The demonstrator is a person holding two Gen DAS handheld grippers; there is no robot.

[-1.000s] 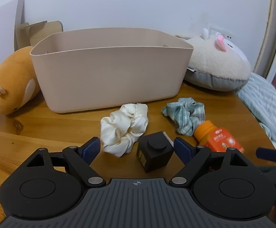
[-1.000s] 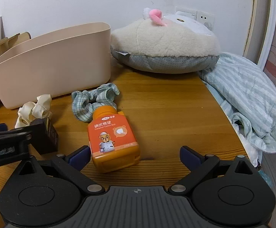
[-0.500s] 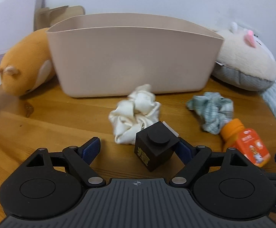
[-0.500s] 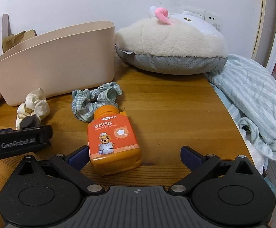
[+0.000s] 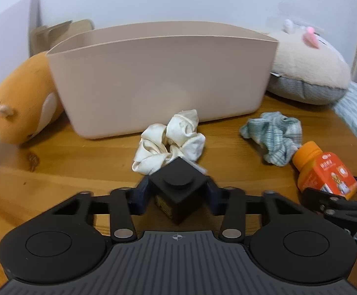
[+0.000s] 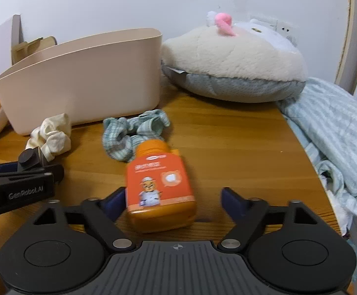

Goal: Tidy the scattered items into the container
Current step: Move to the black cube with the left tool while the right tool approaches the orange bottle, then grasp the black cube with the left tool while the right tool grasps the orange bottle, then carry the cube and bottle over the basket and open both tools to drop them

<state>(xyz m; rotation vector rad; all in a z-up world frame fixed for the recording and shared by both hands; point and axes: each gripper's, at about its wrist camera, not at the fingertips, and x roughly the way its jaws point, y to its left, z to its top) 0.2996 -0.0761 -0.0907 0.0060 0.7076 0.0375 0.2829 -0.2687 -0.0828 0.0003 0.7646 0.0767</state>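
My left gripper (image 5: 177,191) is shut on a small black box (image 5: 178,189) with a round knob on top, low over the wooden table. A cream scrunchie (image 5: 169,142) lies just beyond it, in front of the beige container (image 5: 161,76). A green checked scrunchie (image 5: 274,135) lies to the right, touching an orange bottle (image 5: 323,174). In the right wrist view my right gripper (image 6: 172,200) is open, with the orange bottle (image 6: 158,184) lying between its fingers, against the left one. The left gripper (image 6: 21,179) with the black box (image 6: 30,158) shows at the left.
An orange plush toy (image 5: 18,100) lies left of the container. A cream and grey plush cushion (image 6: 232,61) sits behind on the right. A striped blue blanket (image 6: 331,132) hangs over the table's right edge. Cardboard pieces (image 5: 55,34) stand behind the container.
My left gripper has closed on the black box. My right gripper has moved forward so the orange bottle lies deeper between its open fingers.
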